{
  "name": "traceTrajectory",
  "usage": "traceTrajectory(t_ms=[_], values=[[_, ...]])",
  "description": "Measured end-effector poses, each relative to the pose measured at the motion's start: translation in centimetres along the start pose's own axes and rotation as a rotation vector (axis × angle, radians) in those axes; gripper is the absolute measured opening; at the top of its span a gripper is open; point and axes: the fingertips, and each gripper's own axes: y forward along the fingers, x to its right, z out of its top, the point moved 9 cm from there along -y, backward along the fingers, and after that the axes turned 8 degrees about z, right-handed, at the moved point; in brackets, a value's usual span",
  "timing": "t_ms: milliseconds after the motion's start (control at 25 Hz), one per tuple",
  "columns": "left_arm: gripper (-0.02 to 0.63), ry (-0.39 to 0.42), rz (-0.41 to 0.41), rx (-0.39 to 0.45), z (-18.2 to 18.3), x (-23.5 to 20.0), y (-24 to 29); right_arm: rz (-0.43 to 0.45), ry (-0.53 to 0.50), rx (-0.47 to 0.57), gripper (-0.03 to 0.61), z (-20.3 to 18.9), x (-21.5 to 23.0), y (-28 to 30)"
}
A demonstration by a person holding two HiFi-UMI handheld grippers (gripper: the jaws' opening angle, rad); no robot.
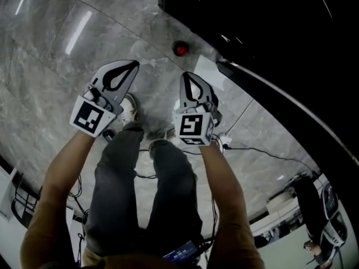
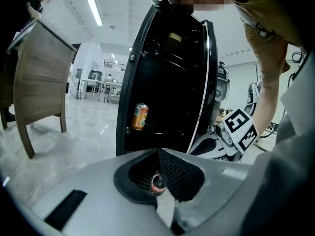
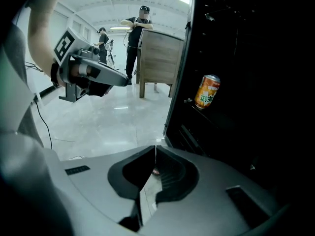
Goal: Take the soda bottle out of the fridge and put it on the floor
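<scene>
We judge the placing step done. The soda bottle stands on the floor, seemingly upright. Its red cap shows just beside the open fridge, on the far side of both grippers and apart from them. Our left gripper and right gripper are both clenched on nothing, tips together, held above the floor near our feet. The next move, we think, calls only for drawing back without knocking the bottle, and perhaps closing the fridge. Inside the fridge an orange can stands on a shelf. The rest of the interior is too dark to read.
</scene>
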Motion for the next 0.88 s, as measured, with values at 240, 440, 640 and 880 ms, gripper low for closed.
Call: traceTrajectory(t_ms=[240, 440, 640, 880], values=[[0.002, -0.020, 0.023, 0.008, 1.8, 1.3, -1.3, -0.002, -0.013, -0.025, 0.002, 1.1, 0.0, -2.1], [0.002, -0.038, 0.058, 0.001, 3.3, 1.8, -2.7, -0.014, -0.010, -0.005, 0.001, 3.1, 0.2, -4.4], [0.002, -0.032, 0.069, 0.015, 6.1, 2.4, -4.4, -0.019, -0.010, 0.012, 0.000, 5.5, 0.2, -6.9], [0.002, 0.016, 0.027, -0.008, 10.0, 3.9, -7.0, -0.031, 0.007, 0.031, 0.000, 8.5, -0.4, -10.2]])
